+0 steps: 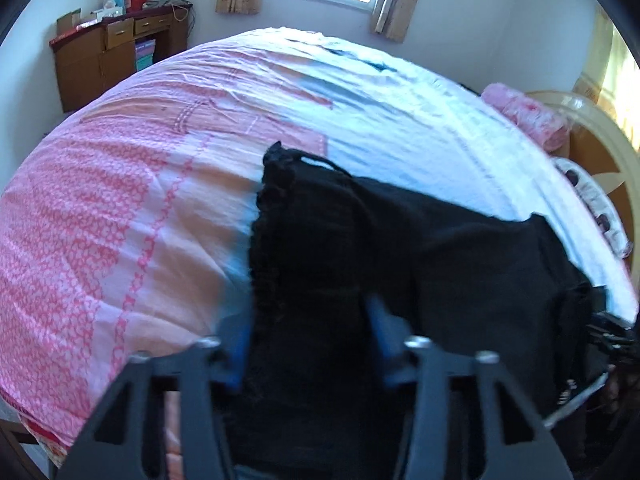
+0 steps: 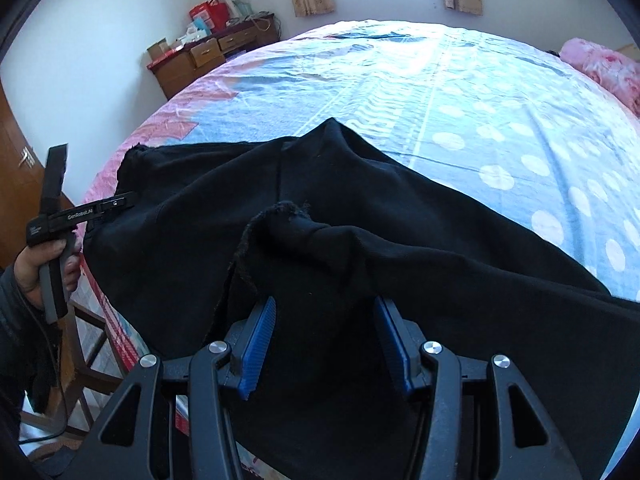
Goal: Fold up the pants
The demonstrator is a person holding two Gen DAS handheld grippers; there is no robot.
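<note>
black pants [image 2: 400, 248] spread on the bedsheet [image 2: 460, 120] | left gripper [image 1: 308, 344]: jaws apart, cloth between; right gripper [image 2: 324, 336]: jaws apart over frayed hem

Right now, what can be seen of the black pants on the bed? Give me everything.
The black pants look like soft, matte fabric, bunched and creased rather than flat. They lie across the near edge of the bed on its pink and blue sheet. A frayed edge stands up in the middle. Both the left gripper and right gripper have open jaws with cloth between them.
</note>
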